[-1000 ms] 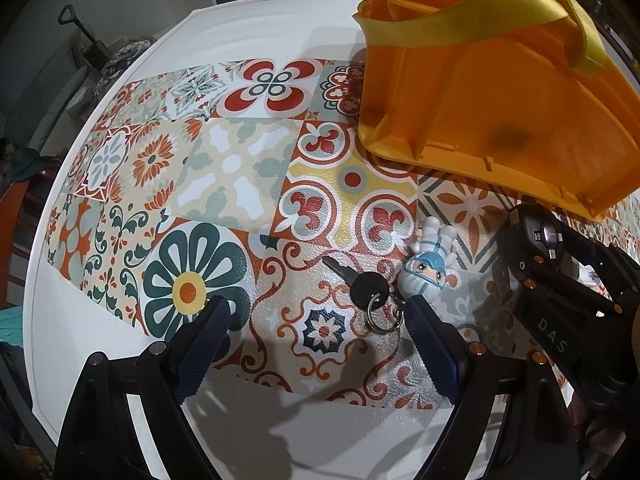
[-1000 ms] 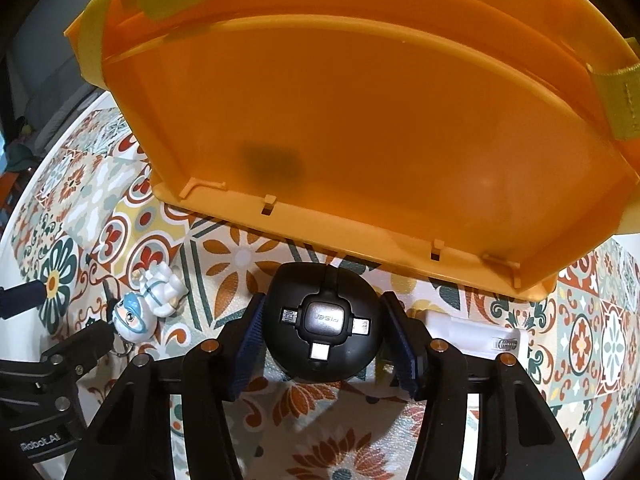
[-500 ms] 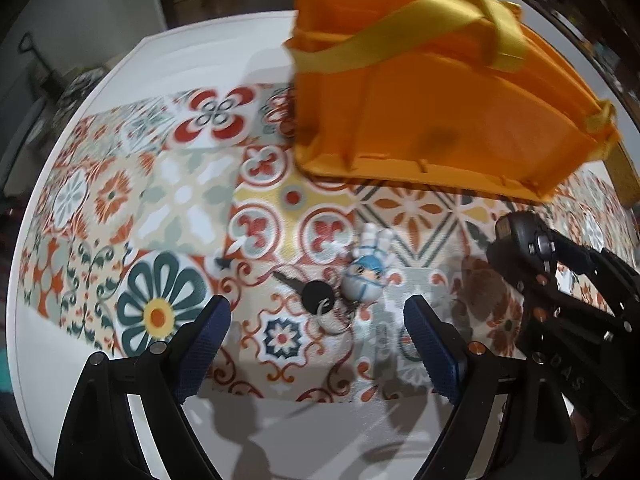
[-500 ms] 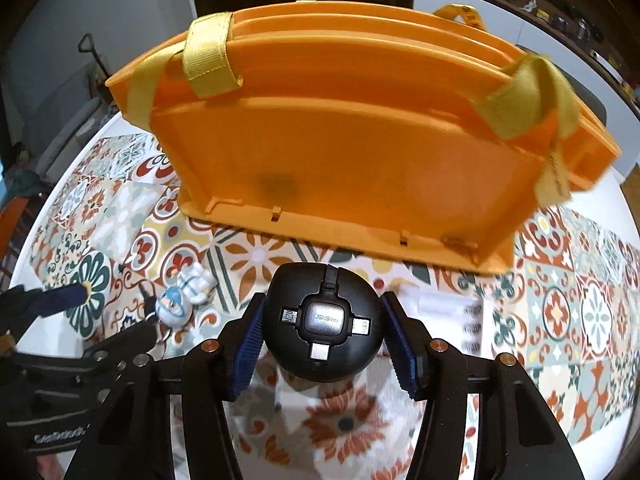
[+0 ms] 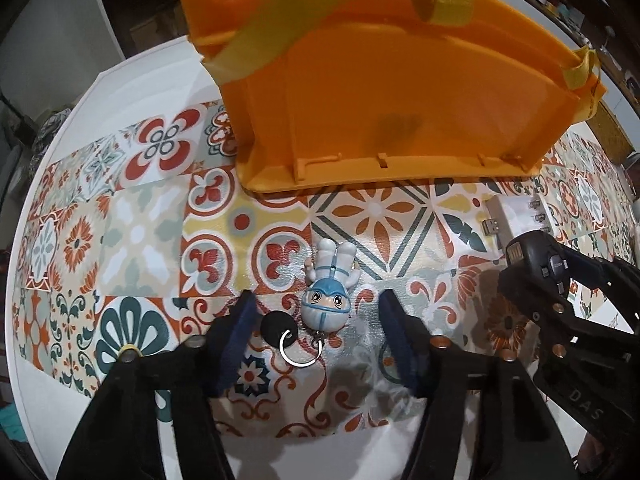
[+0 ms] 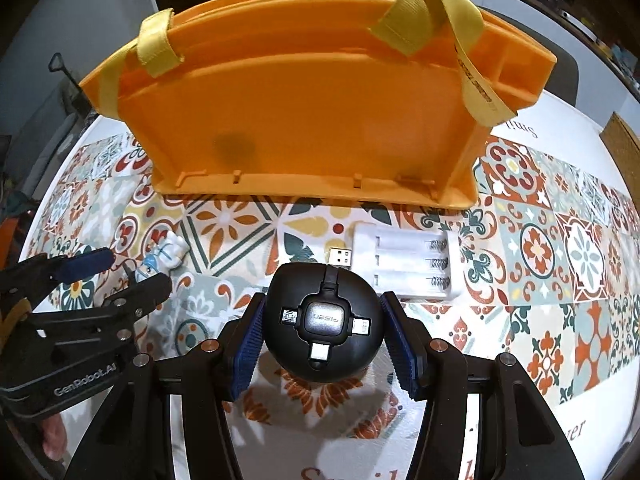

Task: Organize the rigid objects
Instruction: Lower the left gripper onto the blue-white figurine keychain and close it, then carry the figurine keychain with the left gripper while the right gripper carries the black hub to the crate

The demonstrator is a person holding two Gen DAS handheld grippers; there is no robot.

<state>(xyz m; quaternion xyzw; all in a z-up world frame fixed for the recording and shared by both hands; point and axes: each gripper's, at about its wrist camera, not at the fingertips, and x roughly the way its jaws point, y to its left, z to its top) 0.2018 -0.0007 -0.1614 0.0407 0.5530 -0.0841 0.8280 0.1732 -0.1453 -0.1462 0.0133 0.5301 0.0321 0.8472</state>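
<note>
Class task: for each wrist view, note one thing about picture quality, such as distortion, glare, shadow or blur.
Left wrist view: fisheye bends the table edge into a curve; the orange basket has a soft, smeared yellow strap; glare shines on the cloth around the figurine keychain. Right wrist view: sharper; the black round gadget throws a shadow beneath; corners go dark.

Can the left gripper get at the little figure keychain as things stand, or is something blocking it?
Probably yes. The left gripper points down over the figure keychain, which lies between its closing jaws on the patterned mat, untouched by the pads. The right gripper, holding the black round adapter, stays clear.
</note>
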